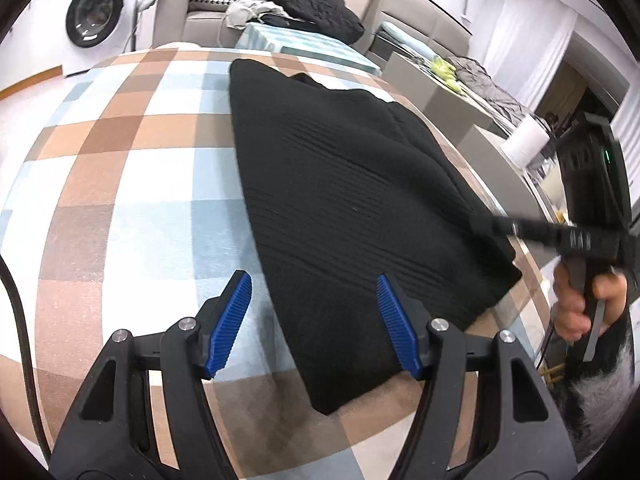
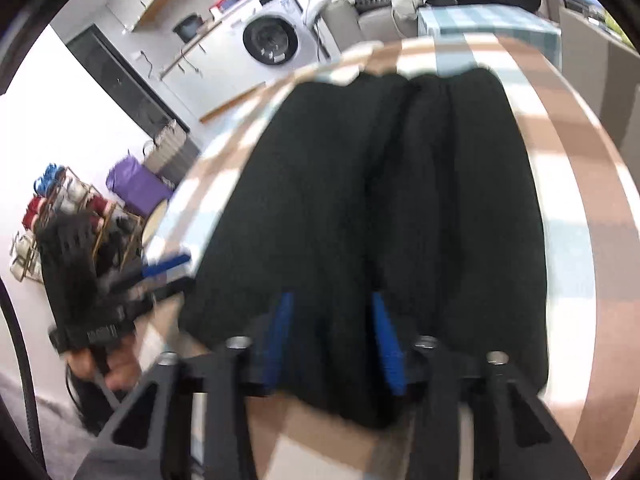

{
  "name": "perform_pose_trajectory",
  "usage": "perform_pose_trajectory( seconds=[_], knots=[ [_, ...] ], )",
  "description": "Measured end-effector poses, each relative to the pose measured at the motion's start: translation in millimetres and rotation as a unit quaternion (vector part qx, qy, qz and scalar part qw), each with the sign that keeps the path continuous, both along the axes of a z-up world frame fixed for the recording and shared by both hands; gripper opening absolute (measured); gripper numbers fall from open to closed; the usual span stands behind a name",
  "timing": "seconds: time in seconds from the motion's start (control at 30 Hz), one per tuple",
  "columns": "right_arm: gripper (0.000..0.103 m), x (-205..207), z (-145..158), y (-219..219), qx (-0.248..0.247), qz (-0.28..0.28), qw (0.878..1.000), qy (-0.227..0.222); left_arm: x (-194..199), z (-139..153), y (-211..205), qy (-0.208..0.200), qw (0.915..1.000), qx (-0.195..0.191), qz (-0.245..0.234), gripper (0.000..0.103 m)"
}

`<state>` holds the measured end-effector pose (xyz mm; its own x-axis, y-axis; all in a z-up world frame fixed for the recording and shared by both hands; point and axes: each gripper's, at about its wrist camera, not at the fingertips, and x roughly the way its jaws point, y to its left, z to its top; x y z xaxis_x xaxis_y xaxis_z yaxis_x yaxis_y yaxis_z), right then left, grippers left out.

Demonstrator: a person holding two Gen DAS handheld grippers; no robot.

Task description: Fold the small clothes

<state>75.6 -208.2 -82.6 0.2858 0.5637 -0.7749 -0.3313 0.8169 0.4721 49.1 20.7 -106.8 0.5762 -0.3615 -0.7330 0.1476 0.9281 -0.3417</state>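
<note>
Knitwear, a black sweater (image 1: 340,200), lay flat on the checked counter (image 1: 120,184), already folded narrow, its near edge just ahead of both jaws. Left gripper (image 1: 316,320) jaws stood open, empty, straddling the sweater's left edge. Right gripper (image 2: 332,344) jaws were parted over the hem, pads not pressing. Best next move: pinch both near corners evenly, then lift together. Washing machine (image 1: 96,12) and sofa clutter (image 1: 312,4) sat well beyond; nothing blocked.

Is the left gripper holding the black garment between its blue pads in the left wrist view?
No, the left gripper is open, and its blue pads stand apart above the black garment without pressing on it.
</note>
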Motion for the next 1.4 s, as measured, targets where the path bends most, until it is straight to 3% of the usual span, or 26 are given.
perform_pose_trajectory(
  seconds=[0.1, 0.27, 0.33, 0.4, 0.43, 0.53, 0.6, 0.7, 0.77, 0.83, 0.97, 1.0, 1.07, 1.2, 1.3, 1.37, 1.4],
  knots=[
    [0.050, 37, 0, 13, -0.003, -0.014, 1.000, -0.011, 4, 2, 7, 0.000, 0.9999, -0.001, 0.011, 0.062],
    [0.049, 109, -19, 27, -0.038, -0.068, 0.997, 0.013, 9, 4, 15, -0.004, 0.9996, 0.006, 0.027, 0.062],
    [0.021, 135, -28, 39, -0.048, -0.078, 0.996, 0.018, 11, 4, 17, -0.004, 0.9995, 0.005, 0.032, 0.062],
    [0.010, 150, -20, 34, -0.054, -0.070, 0.996, 0.003, 12, 5, 20, -0.004, 0.9992, 0.007, 0.039, 0.062],
    [0.009, 148, -7, 36, -0.040, -0.060, 0.997, -0.031, 14, 5, 21, -0.003, 0.9991, 0.008, 0.041, 0.062],
    [0.008, 143, 21, 39, -0.055, -0.055, 0.992, -0.097, 19, 4, 21, 0.000, 0.9988, 0.016, 0.047, 0.062],
    [0.009, 152, 14, 35, -0.079, -0.063, 0.991, -0.086, 22, 3, 20, 0.006, 0.9983, 0.022, 0.053, 0.062],
    [0.016, 165, -16, 29, -0.108, -0.065, 0.992, -0.024, 25, 2, 18, 0.010, 0.9983, 0.019, 0.055, 0.062],
    [0.021, 162, -24, 20, -0.090, -0.065, 0.994, -0.004, 24, 2, 17, 0.011, 0.9983, 0.020, 0.054, 0.062],
    [0.035, 150, -24, 7, -0.063, -0.060, 0.996, 0.006, 24, 0, 16, 0.013, 0.9983, 0.018, 0.053, 0.062],
    [0.037, 110, -27, -8, -0.028, -0.052, 0.998, 0.018, 29, -6, 12, 0.019, 0.9986, 0.012, 0.048, 0.062],
    [0.036, 103, -27, -8, -0.023, -0.048, 0.999, 0.014, 30, -6, 11, 0.020, 0.9987, 0.010, 0.046, 0.063],
    [0.011, 95, -23, -6, -0.023, -0.033, 0.999, -0.005, 32, -6, 8, 0.022, 0.9987, 0.011, 0.045, 0.062],
    [0.008, 83, 7, 0, -0.009, -0.037, 0.997, -0.067, 26, 3, 3, 0.004, 0.9992, 0.015, 0.037, 0.063],
    [0.012, 86, -1, -1, -0.062, -0.044, 0.996, -0.054, 26, 0, 3, 0.010, 0.9991, 0.018, 0.038, 0.063],
    [0.021, 91, -10, -8, -0.071, -0.056, 0.995, -0.028, 23, -2, 4, 0.015, 0.9989, 0.020, 0.041, 0.063],
    [0.031, 90, -9, -13, -0.058, -0.063, 0.996, -0.024, 22, -3, 4, 0.015, 0.9989, 0.019, 0.041, 0.063]
  ],
)
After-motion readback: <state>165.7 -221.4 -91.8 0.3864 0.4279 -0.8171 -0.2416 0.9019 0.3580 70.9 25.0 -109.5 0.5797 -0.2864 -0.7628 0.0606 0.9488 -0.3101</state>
